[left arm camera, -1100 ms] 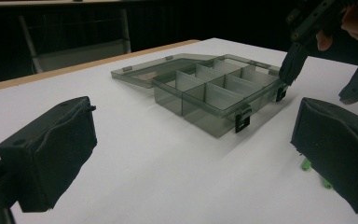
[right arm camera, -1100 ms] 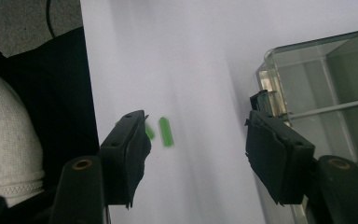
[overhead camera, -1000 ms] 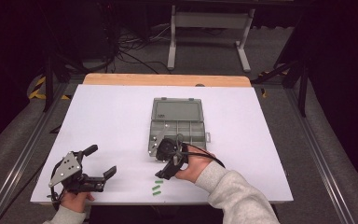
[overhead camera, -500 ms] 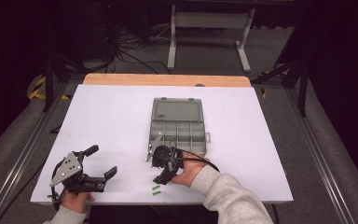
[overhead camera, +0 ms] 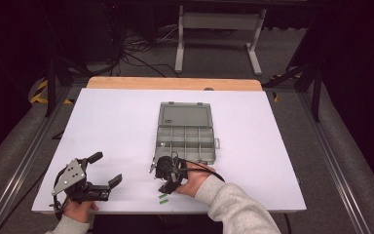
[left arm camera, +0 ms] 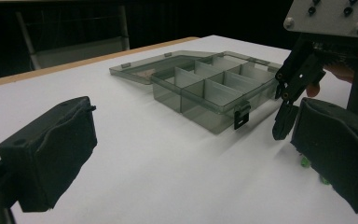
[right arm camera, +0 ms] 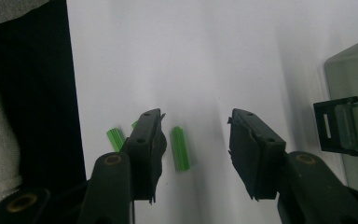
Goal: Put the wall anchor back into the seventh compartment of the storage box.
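Three small green plastic plugs lie near the table's front edge. My right gripper points down over them. In the right gripper view one green plug lies between the jaws, close to the left pad and untouched; a second plug lies outside that pad. The right gripper has just been closing and still stands open. My left gripper rests open at the front left with nothing in it. A grey clear compartment box lies open behind the right hand.
The box's lid lies flat behind its empty compartments. Its latch juts out beside my right gripper. The white table ends just past the plugs, with dark floor below.
My right gripper has come down from beside the box toward the front edge, over the green plugs, and its jaws stand narrower. The left gripper has not moved.
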{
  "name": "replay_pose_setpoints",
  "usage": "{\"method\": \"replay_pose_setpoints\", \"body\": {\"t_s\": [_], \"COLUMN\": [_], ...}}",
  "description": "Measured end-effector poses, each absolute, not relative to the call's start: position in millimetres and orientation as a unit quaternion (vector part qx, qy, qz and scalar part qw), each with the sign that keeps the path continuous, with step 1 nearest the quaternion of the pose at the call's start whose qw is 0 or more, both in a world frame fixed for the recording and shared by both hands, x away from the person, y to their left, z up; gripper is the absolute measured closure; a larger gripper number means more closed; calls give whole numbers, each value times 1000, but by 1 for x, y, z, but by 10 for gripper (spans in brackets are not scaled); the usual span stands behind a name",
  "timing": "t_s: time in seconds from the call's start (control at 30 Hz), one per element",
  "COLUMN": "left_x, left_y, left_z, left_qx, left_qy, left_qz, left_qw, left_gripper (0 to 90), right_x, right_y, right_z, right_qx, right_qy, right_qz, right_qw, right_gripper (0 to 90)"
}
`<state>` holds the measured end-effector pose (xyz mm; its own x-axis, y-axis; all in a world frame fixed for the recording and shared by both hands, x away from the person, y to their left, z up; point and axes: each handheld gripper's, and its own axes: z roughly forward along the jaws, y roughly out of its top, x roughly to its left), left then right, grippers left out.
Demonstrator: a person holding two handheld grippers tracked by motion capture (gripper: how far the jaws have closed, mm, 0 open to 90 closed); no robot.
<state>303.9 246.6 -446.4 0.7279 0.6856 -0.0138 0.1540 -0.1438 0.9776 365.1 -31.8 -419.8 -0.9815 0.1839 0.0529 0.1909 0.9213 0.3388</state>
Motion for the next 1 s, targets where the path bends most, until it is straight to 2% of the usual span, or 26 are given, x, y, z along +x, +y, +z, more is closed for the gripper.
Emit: {"method": "replay_pose_setpoints", "body": {"t_s": [0.43, 0.5, 0.6, 1.0], "left_x": [303, 303, 303, 303], "left_y": [246, 246, 245, 245], "left_z": [-446, -447, -446, -447], "left_qx": [723, 723, 722, 722], "left_qy": [290, 290, 290, 289], "left_qz": [228, 228, 228, 230], "left_qw": [584, 584, 585, 585], "left_gripper": [5, 5, 5, 4], "right_x": [364, 362, 361, 360], "right_y": [-29, -29, -28, -33], "right_z": [-428, -428, -427, -416], "right_qx": [-79, -76, -70, -79], "right_qy": [-984, -985, -986, -983], "right_qz": [-161, -156, -152, -168], "right_qw": [4, -2, -8, -8], "right_gripper": [685, 779, 833, 834]}}
